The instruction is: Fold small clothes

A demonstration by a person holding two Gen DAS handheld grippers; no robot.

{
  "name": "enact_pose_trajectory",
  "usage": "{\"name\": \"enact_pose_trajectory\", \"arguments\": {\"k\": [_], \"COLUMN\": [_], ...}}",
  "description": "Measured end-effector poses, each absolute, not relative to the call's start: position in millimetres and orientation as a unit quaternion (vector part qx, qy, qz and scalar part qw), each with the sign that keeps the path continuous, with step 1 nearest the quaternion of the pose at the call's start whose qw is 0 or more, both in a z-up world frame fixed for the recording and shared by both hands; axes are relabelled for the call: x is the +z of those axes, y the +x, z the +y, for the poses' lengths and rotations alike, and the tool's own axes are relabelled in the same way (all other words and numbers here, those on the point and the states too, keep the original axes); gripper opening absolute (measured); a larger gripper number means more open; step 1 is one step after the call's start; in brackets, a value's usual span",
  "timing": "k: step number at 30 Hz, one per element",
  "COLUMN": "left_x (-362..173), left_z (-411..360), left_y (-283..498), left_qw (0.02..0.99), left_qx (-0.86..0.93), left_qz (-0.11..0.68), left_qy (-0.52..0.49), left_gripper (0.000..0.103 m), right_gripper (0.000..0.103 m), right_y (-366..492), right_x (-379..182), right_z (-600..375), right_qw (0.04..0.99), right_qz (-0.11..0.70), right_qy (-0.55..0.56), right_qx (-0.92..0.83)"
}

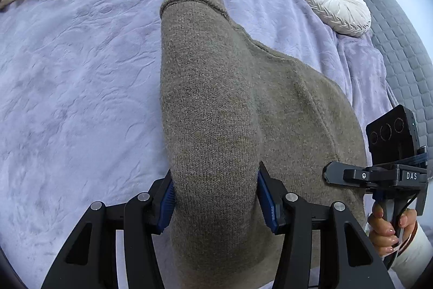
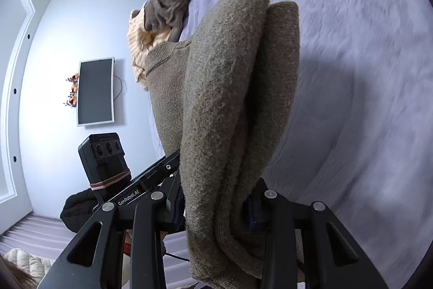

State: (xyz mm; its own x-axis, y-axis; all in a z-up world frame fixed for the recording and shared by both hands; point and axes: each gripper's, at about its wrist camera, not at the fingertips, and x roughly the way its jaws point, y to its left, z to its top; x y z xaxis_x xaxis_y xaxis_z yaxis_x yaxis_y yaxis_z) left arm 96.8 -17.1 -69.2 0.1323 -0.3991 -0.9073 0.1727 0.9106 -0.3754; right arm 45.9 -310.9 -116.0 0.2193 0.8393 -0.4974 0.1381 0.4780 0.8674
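Your left gripper (image 1: 215, 197) is clamping the brown knit sweater (image 1: 213, 104), which is stretching ahead over the lavender bedspread (image 1: 67, 77); your right gripper (image 2: 216, 203) is pinching its bunched folds directly ahead.

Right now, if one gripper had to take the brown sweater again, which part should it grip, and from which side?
Probably the thick folded edge of the brown sweater, approached from the near side. There the layers stack into a firm roll; the left gripper and right gripper already clamp such bunches. The far ribbed end lies flat on the purple blanket.
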Motion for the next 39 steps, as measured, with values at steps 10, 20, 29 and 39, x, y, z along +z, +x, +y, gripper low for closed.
{"name": "enact_pose_trajectory", "arguments": {"k": [10,20,29,39], "left_x": [-81.1,-124.3,-122.1,-83.7], "left_z": [89.7,114.5,119.8,132.0], "left_y": [41.7,37.2,33.8,12.6], "left_qw": [0.738,0.743,0.754,0.79], "left_qx": [-0.155,-0.15,-0.148,-0.11], "left_qz": [0.649,0.643,0.635,0.602], "left_qy": [-0.099,-0.106,-0.082,-0.028], "left_gripper": [0.054,0.055,0.074,0.074], "right_gripper": [0.037,0.037,0.043,0.025], "right_y": [5.4,-1.5,-6.8,-31.8], "right_x": [-134.6,-156.9,-173.8,-131.4], "right_z": [-197.1,-157.9,-160.7,-157.0], "right_qw": [0.63,0.662,0.694,0.741], "right_qz": [0.592,0.613,0.64,0.633], "right_qy": [0.419,0.365,0.297,0.202], "right_qx": [0.278,0.231,0.144,0.097]}}
